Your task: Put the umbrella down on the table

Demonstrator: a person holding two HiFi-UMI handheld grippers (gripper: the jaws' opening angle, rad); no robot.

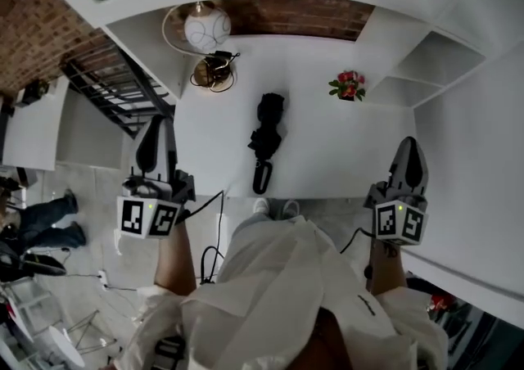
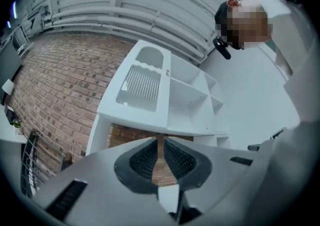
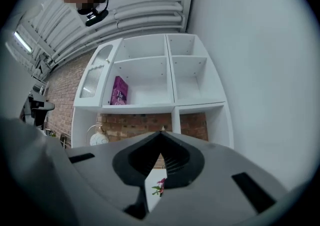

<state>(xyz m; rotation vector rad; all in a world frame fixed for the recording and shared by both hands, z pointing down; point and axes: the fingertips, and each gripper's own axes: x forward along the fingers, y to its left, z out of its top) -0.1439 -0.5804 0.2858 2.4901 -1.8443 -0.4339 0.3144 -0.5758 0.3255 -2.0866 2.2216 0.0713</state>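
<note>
Now the black umbrella (image 1: 266, 129) lay folded on the white table (image 1: 344, 151), out in the middle. The left gripper (image 1: 155, 146) and the right gripper (image 1: 408, 162) were both squeezed shut, held nothing, and stayed apart from it.

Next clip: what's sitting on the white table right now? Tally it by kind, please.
Folded black umbrella: 1
White globe lamp: 1
Pot of red flowers: 1
Brass-coloured wire item with a black cable: 1
Total: 4
</note>
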